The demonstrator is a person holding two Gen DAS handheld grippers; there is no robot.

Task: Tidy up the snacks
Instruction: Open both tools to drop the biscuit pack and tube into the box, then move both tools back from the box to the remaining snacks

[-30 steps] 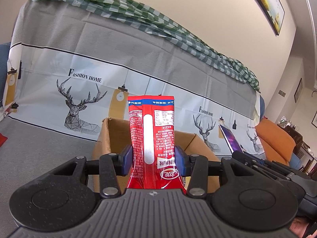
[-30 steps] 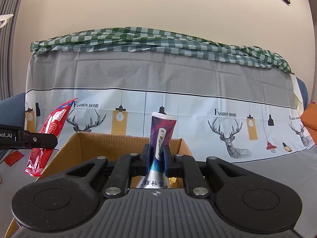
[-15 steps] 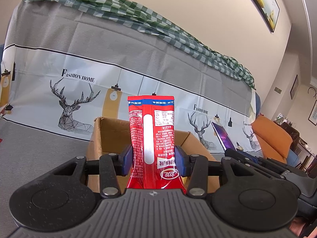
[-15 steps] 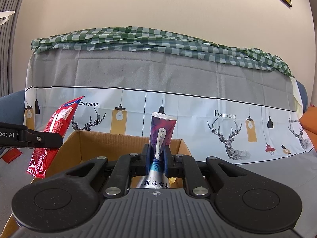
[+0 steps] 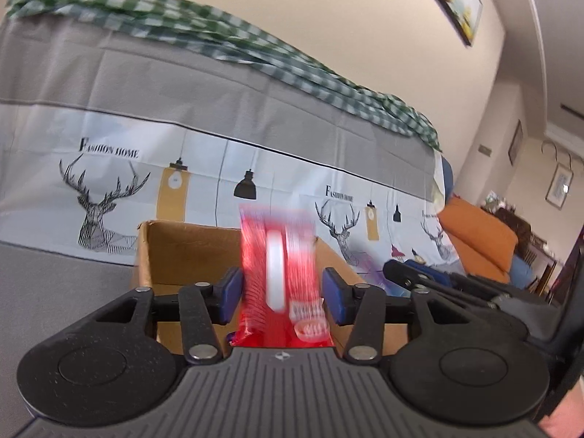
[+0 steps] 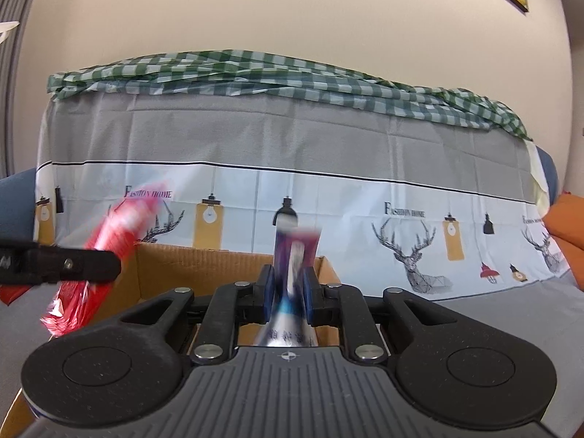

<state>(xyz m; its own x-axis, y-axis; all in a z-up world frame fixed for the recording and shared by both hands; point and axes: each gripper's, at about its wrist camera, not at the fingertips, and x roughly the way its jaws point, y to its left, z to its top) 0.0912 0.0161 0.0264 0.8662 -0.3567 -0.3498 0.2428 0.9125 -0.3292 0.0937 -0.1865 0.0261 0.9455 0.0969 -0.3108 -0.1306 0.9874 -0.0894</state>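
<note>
A red snack packet [image 5: 278, 273] stands between the blue pads of my left gripper [image 5: 281, 290], blurred, with small gaps showing at both pads; the jaws look opened and the packet is sliding down over the open cardboard box [image 5: 175, 252]. The packet also shows in the right wrist view [image 6: 109, 255], beside the left gripper's finger [image 6: 73, 264]. My right gripper [image 6: 288, 292] is shut on a purple and silver snack packet [image 6: 294, 266], held upright above the same box [image 6: 204, 266].
A sofa back draped in grey and white deer-print cloth [image 6: 292, 168] with a green checked cloth [image 6: 292, 80] on top rises behind the box. An orange cushion [image 5: 478, 241] lies at the right. The right gripper [image 5: 456, 281] shows beside the box.
My left gripper's pads have parted from the red packet, which has dropped lower and blurred. Both grippers have moved closer over the box. The right gripper still holds its packet.
</note>
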